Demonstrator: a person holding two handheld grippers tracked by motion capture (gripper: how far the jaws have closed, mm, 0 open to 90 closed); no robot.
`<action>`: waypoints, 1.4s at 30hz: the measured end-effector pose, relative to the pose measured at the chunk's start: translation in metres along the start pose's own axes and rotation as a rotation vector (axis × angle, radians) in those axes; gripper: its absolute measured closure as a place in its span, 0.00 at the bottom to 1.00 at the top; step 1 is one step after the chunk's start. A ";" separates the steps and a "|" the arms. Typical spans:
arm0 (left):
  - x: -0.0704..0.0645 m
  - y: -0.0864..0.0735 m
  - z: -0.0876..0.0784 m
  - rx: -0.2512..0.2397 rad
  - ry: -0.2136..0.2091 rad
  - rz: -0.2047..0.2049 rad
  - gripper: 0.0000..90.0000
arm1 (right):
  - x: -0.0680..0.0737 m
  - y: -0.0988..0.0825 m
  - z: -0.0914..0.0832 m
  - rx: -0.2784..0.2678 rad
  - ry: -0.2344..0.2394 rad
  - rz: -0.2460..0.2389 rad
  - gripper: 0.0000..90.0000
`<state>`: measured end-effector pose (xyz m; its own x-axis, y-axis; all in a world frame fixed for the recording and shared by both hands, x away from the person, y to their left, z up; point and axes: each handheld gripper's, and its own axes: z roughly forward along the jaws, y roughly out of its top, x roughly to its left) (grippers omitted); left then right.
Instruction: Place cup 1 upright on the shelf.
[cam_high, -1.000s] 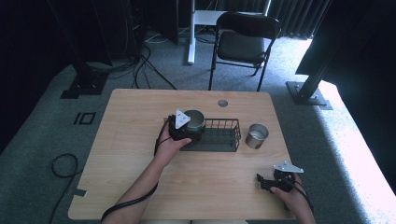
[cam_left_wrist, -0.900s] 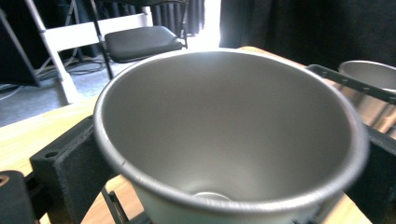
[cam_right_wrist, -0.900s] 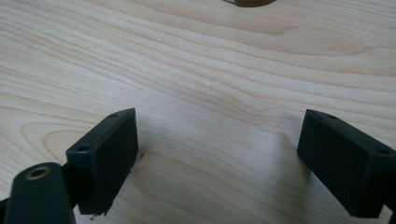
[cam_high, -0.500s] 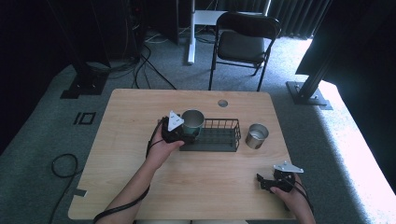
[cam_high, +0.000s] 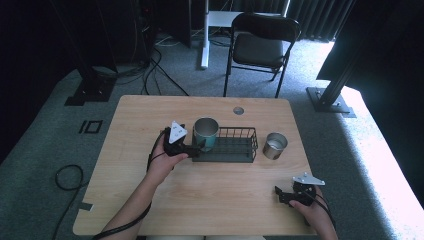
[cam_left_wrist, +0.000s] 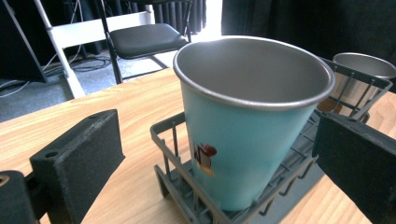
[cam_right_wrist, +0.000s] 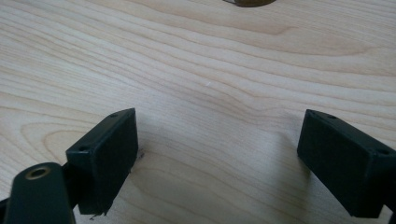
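Note:
A teal metal cup (cam_high: 205, 134) (cam_left_wrist: 247, 126) stands upright in the left end of a black wire basket (cam_high: 235, 147) (cam_left_wrist: 164, 127) in the middle of the wooden table (cam_high: 140, 115). My left gripper (cam_high: 196, 148) (cam_left_wrist: 219, 168) is just left of the cup, open, with its jaws on either side of the cup and clear of it. A plain steel cup (cam_high: 274, 145) (cam_left_wrist: 366, 70) stands on the table right of the basket. Near the front right edge my right gripper (cam_high: 284, 192) (cam_right_wrist: 219, 163) rests low over bare wood, open, holding nothing.
A round cable hole (cam_high: 238, 110) sits near the table's far edge. A black folding chair (cam_high: 260, 42) stands on the floor beyond the table. Cables (cam_high: 65, 175) lie on the carpet at the left.
My left gripper has let go of the teal cup, which now stands in the basket, and has drawn back a little to the left. The right gripper has stayed put.

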<state>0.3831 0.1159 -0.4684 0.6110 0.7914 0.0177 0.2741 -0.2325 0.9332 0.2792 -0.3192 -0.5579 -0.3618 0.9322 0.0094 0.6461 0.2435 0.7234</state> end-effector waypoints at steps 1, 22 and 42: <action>0.001 -0.001 -0.002 0.000 -0.004 0.001 0.03 | 0.000 0.000 0.000 0.000 0.000 0.000 0.13; 0.028 -0.032 -0.040 0.038 0.052 -0.018 0.03 | 0.000 0.000 0.000 0.000 0.000 0.000 0.13; 0.063 -0.076 -0.087 0.118 0.121 -0.067 0.03 | 0.000 0.000 0.000 0.000 0.000 -0.001 0.13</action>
<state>0.3363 0.2329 -0.5068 0.4966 0.8680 0.0070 0.4004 -0.2362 0.8854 0.2792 -0.3191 -0.5579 -0.3622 0.9321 0.0090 0.6459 0.2440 0.7234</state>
